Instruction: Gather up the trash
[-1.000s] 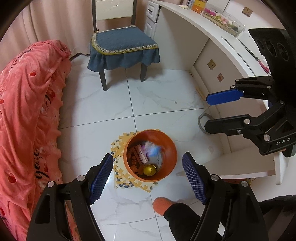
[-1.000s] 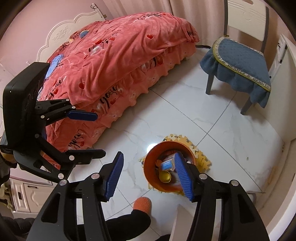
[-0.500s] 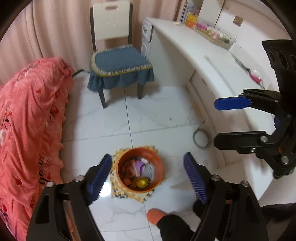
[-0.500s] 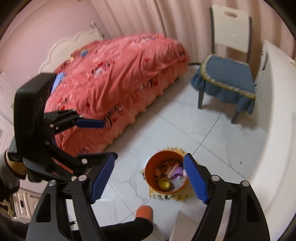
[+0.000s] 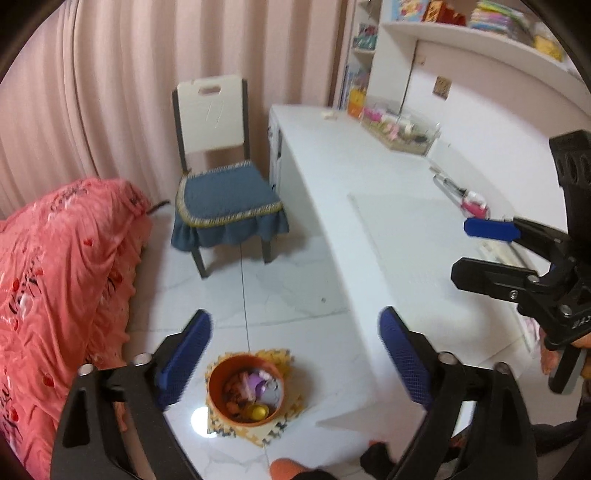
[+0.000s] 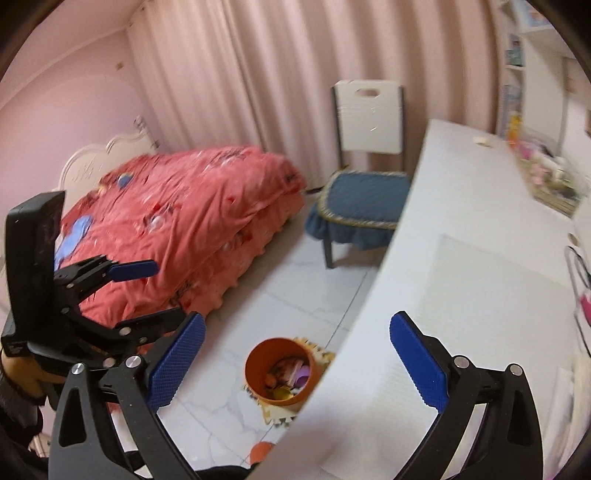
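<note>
An orange bin (image 5: 245,392) with several pieces of trash stands on a yellow foam mat (image 5: 255,430) on the white tile floor; it also shows in the right wrist view (image 6: 281,373), partly behind the desk edge. My left gripper (image 5: 295,354) is open and empty, high above the bin. My right gripper (image 6: 297,363) is open and empty, raised over the edge of the white desk (image 6: 461,295). The right gripper also shows in the left wrist view (image 5: 491,251), and the left gripper in the right wrist view (image 6: 144,291).
A bed with a pink-red quilt (image 5: 55,280) lies on the left. A chair with a blue cushion (image 5: 221,199) stands by the curtain. The desk (image 5: 388,206) holds a clear box of small items (image 5: 400,129) and a pink object (image 5: 471,205). Shelves (image 5: 480,22) hang above.
Both grippers have risen well above the bin and tilted up, so the bin looks smaller and the desk top and curtain come into view. Both stay open and empty.
</note>
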The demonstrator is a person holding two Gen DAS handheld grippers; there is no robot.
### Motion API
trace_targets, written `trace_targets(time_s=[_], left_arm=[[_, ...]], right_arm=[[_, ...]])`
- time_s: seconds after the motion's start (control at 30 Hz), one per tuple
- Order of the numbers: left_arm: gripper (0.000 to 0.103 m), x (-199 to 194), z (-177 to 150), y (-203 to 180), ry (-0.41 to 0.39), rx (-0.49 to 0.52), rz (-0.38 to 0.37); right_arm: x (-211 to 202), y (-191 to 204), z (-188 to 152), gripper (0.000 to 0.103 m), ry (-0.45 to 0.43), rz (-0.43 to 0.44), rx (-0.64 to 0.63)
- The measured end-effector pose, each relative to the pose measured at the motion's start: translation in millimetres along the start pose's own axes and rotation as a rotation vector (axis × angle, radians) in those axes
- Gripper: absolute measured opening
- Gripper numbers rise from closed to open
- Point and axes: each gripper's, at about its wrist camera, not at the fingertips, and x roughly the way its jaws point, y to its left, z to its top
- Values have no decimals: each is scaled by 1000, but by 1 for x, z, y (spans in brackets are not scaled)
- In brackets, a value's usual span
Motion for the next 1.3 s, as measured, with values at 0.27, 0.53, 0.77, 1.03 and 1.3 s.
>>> trace_targets(time_s=[0.27,0.53,0.77,1.03,1.3], left_arm=[[97,-25,13,-42,-114,-62,34],[97,-29,15,-70,-141,-106,92],[97,-38,19,-68,-199,-147,10],[97,-43,19,-77,-236,-99,56],[97,-42,22,-76,-231,-96,73]], right_arm=[[-61,-35,-17,98,-120,-114,70],[-92,-57,-35,98,-178,-180,110],[-98,-68,-34,98,-191,-186,118],[-93,-66,-31,98,-188,-164,109],[-87,-61,-32,98,-176,-154,103]])
